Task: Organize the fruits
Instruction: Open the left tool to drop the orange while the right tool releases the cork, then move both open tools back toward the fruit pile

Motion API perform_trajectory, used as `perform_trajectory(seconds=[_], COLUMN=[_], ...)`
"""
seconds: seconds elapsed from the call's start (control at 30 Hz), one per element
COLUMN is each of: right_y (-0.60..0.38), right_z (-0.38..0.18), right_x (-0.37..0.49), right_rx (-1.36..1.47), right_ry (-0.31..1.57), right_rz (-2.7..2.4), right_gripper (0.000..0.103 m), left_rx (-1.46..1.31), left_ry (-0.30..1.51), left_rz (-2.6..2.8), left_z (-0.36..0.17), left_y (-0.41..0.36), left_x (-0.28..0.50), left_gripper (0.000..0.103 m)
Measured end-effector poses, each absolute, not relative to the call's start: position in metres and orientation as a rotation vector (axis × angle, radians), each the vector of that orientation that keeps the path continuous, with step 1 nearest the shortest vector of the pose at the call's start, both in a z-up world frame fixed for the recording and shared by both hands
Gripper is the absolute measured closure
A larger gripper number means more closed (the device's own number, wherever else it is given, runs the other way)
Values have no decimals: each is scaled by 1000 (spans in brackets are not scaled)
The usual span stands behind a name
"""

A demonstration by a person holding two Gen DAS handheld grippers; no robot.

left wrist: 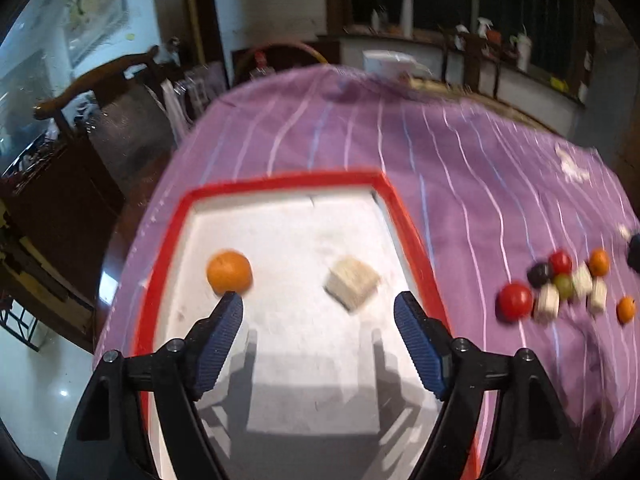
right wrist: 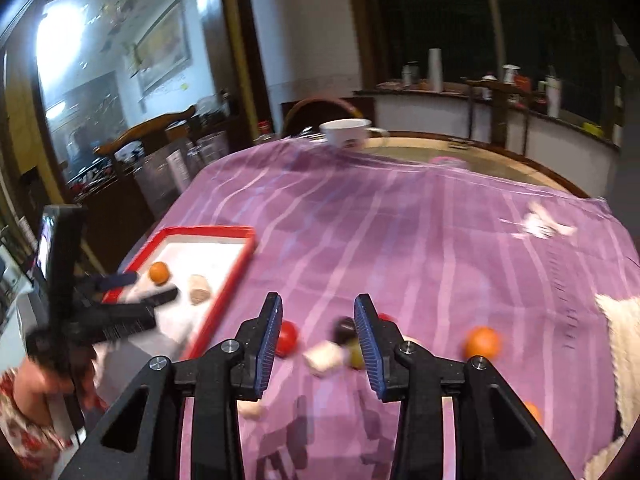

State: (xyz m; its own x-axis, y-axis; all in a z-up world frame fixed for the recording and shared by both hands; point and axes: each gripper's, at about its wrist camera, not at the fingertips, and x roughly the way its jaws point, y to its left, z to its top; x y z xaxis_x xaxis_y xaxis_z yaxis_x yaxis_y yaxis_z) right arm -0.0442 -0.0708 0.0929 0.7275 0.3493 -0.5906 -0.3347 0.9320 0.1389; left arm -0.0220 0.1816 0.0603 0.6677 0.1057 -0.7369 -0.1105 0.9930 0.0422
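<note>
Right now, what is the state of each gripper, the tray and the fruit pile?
Left gripper: open, empty, over the tray.
Right gripper: jaws apart, empty, above the pile.
Red-rimmed tray: holds one orange and one pale block, lying apart.
Fruit pile: loose on the purple cloth, outside the tray.
White cup: upright.

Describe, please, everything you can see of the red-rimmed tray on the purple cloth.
The tray is a shallow rectangle with a bright red rim and a scuffed white floor, lying flat on the purple striped cloth near the table's edge. Inside lie an orange and a pale beige block, apart from each other. The open left gripper hovers above its near end.
</note>
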Motion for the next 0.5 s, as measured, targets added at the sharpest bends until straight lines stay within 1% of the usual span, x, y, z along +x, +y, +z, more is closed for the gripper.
perform_trajectory(seconds=[0.1, 0.27, 0.5], right_y=[-103, -158, -221], right_z=[90, 83, 73], right_x=[-50, -64, -74], right_rx=[52, 111, 166], right_ry=[657, 667, 693], right_rz=[331, 248, 146], right_gripper=[61, 61, 60], left_rx=[34, 93, 73], left_ry=[817, 965, 923], left_rz=[151, 156, 189], left_z=[58, 28, 40], left_y=[178, 174, 193], left_x=[-14, -5, -19], left_gripper=[23, 23, 23])
